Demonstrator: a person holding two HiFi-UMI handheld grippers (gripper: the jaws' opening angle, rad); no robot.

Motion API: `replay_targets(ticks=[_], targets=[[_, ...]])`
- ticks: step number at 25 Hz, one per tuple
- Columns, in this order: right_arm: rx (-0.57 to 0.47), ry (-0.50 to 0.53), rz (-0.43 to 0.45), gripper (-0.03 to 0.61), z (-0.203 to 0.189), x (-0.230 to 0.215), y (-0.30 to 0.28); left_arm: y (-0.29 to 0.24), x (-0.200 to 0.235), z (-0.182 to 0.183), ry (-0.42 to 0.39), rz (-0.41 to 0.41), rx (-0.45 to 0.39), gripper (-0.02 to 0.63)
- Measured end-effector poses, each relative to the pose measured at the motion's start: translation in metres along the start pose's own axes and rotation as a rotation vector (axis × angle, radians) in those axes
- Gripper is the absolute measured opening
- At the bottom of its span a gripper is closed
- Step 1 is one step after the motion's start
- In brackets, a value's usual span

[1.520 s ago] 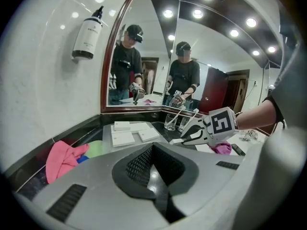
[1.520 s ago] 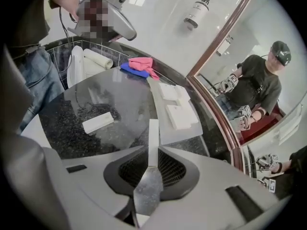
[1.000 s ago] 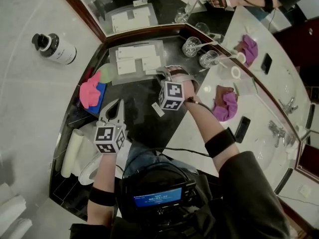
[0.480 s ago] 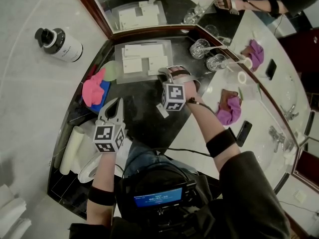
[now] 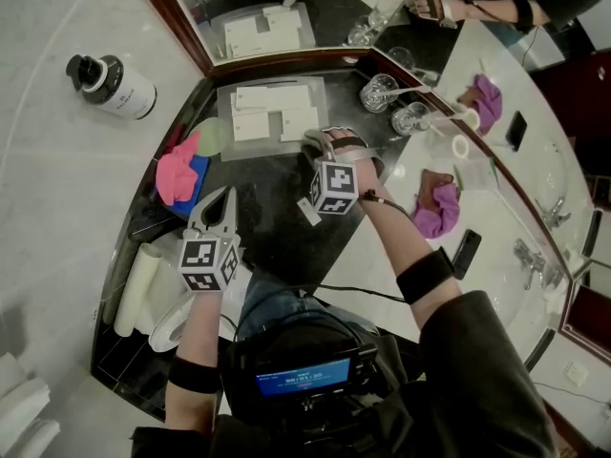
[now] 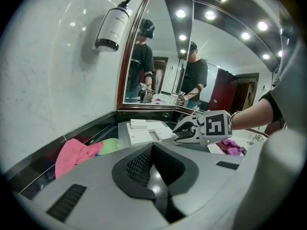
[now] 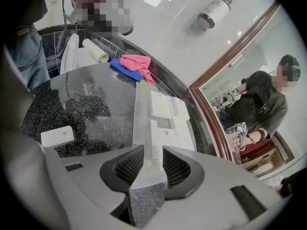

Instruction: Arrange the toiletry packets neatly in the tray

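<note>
Black stone counter across the middle of the head view, between a pale wall on the left and a white basin top on the right. In the upper middle, just under the mirror, a pale tray with several flat white packets lying side by side on it.

Right gripper: reaches up to the tray's lower right corner, marker cube just below it in the frame. In the right gripper view, jaws a little apart, having just been opening, with one narrow white packet between them at the tray's near edge. Pads close beside it, not squeezing.

Loose packet: lies on bare counter just below that cube, apart from the tray. Shows again at the left edge of the right gripper view.

Left gripper: hangs over bare counter left of centre, well short of the tray, tips toward the top of the frame. Jaws pressed fully together in the left gripper view, nothing caught between them.

Left of the tray, against the wall: pink cloth over a blue cloth, a pale green item just above. Right of the tray: two clear glasses. On the white top at right: purple cloth, dark phone below it. Upper left, on the wall: white bottle with a black pump. Lower left: rolled white towel.
</note>
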State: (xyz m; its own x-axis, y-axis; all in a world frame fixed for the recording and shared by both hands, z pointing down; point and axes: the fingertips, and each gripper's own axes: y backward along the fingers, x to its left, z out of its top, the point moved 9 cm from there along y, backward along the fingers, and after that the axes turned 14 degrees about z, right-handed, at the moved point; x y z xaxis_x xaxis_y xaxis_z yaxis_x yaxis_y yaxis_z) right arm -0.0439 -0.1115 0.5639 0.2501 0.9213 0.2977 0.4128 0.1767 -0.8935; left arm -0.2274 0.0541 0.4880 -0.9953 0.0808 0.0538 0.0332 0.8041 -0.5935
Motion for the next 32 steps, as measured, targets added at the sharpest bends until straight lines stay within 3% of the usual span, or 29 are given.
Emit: replay_targets(ticks=[11, 20, 32], targets=[[-0.113, -0.203, -0.047, 0.142, -0.011, 0.001, 0.053, 0.017, -0.021, 0.011, -0.025, -0.012, -0.042, 0.000], [-0.262, -0.413, -0.083, 0.002, -0.020, 0.027, 0.125, 0.045, -0.043, 0.016, -0.049, -0.015, -0.092, 0.000], [-0.448, -0.664, -0.092, 0.002, -0.041, 0.083, 0.194, 0.081, -0.069, 0.011, -0.068, -0.016, -0.127, 0.000]])
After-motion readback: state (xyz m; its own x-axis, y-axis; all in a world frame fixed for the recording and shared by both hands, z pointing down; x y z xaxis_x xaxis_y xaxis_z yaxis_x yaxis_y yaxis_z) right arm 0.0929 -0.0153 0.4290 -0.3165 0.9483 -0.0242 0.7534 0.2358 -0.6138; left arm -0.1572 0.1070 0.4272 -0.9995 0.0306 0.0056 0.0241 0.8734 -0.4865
